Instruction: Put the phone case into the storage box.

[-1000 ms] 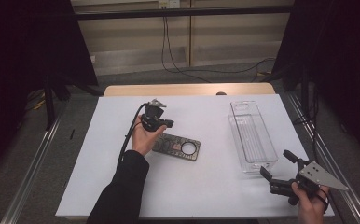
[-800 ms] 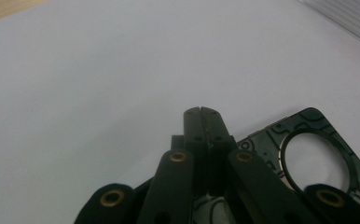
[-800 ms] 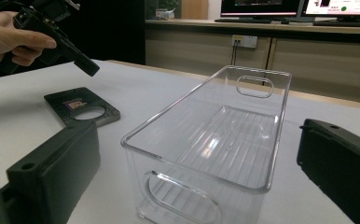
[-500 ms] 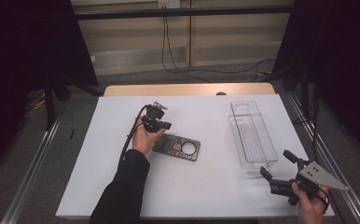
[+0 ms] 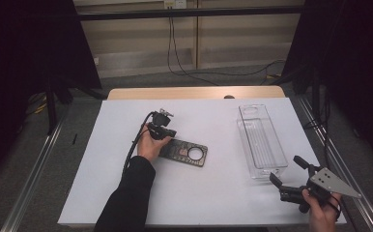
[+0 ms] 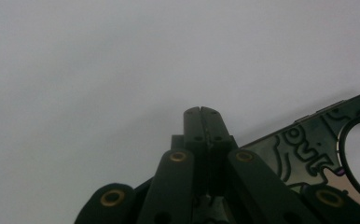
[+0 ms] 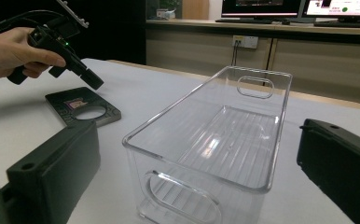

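Your left gripper (image 5: 167, 134) has come down toward the bench (image 5: 213, 203) over the last second, and its jaws are pressed fully together with nothing between them; in the left gripper view the closed tips (image 6: 201, 122) sit just above the white surface, right beside the near edge of the dark patterned plate (image 6: 318, 154). That plate (image 5: 183, 152), flat with a round hole toward one end, lies on the bench under and just right of your left hand (image 5: 148, 145), well apart from the clear plastic bin (image 5: 262, 140) standing at the right. With the jaws shut at the plate's edge, this reads as lining up to nudge or pry the plate rather than to pinch it; to lift it you would need to open them first. Against the earlier frame, the left gripper sits lower and closer to the plate, while the plate and bin lie where they did. Your right gripper (image 5: 291, 176) has stayed put at the near right corner, jaws wide apart and empty, pointing at the bin (image 7: 206, 140).
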Demonstrator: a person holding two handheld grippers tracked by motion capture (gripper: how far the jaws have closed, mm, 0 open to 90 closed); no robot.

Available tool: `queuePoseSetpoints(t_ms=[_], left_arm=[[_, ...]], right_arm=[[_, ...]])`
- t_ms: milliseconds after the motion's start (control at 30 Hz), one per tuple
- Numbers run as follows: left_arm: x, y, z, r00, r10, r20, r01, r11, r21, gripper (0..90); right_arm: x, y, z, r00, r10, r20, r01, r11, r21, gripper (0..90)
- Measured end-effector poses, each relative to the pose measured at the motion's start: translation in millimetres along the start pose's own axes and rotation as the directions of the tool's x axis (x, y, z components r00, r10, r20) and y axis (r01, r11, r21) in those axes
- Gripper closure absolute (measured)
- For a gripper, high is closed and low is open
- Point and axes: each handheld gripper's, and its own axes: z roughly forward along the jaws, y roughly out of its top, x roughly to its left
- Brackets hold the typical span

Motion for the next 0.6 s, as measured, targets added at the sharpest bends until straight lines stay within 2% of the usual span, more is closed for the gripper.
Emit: queuePoseSetpoints(t_ms=[167, 467, 600], left_arm=[[2.1, -3.6, 2.2, 0.9999, 0.005, -0.009, -0.005, 1.0, 0.004, 90.0], [2.8, -9.2, 1.1, 0.9998, -0.02, 0.0, 0.02, 0.9996, -0.019, 90.0], [3.6, -11.8, -0.8, 0.9998, -0.018, 0.009, 0.018, 0.9997, -0.018, 90.0]], right_arm=[[0.3, 0.4, -0.2, 1.0, 0.001, 0.001, -0.001, 1.0, -0.001, 0.0], [0.4, 0.2, -0.5, 1.0, 0.002, 0.0, -0.002, 1.0, -0.002, 0.0], [0.5, 0.4, -0.6, 1.0, 0.001, 0.0, -0.001, 1.0, -0.003, 0.0]])
